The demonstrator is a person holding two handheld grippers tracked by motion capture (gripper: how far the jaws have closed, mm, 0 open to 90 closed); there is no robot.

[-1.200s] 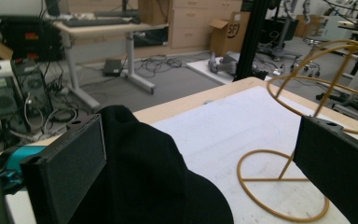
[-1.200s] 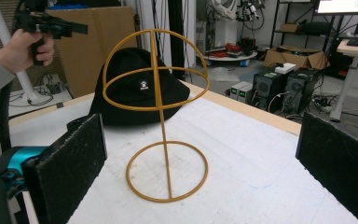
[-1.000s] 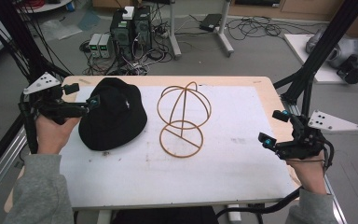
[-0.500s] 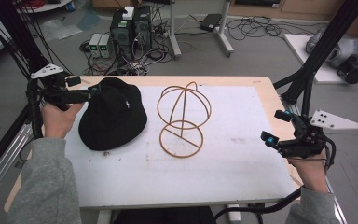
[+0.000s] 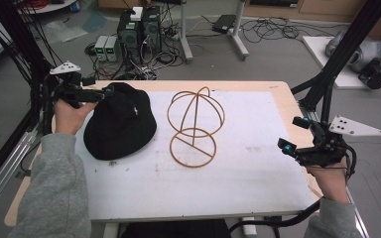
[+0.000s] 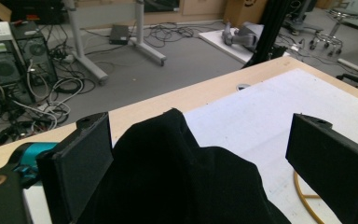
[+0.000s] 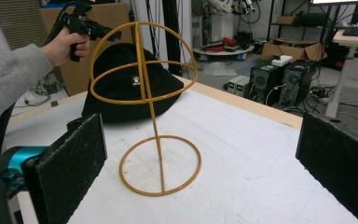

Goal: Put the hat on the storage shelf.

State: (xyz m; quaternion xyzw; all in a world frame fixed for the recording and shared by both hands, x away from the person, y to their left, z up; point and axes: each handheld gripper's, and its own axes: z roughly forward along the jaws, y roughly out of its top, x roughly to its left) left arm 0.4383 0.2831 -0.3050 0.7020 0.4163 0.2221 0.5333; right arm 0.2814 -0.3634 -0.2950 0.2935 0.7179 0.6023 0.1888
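**Black bucket hat between your left jaws, not yet gripped**

The black bucket hat (image 5: 120, 124) lies on the left half of the white mat (image 5: 258, 163) that covers the wooden table (image 5: 283, 91), just left of the gold wire hat stand (image 5: 194, 126), near it but apart. Neither has shifted over the last second.

What has changed is your left side. A second ago your left gripper (image 5: 106, 90) sat at the hat's near-left edge; since then your forearm has swung away from you, and the jaws now reach in over the far-left rim of the hat, pointing right across the table. In the left gripper view the hat's (image 6: 177, 177) crown rises between the two black pads (image 6: 81, 161), with a gap showing on the right side; the left pad sits just beside the fabric, and you cannot tell whether it touches. The jaws have just been closing a little, yet they stand wide and grip nothing. Your left hand (image 5: 69, 114) wraps the handle, wrist bent inward, grey sleeve (image 5: 54, 188) lying along the table's left edge.

Your right gripper (image 5: 288, 146) has kept its place at the table's right edge, well apart from the stand, aimed left at it. Its pads (image 7: 70, 163) stand wide with nothing between them, the stand (image 7: 144, 93) framed farther off.
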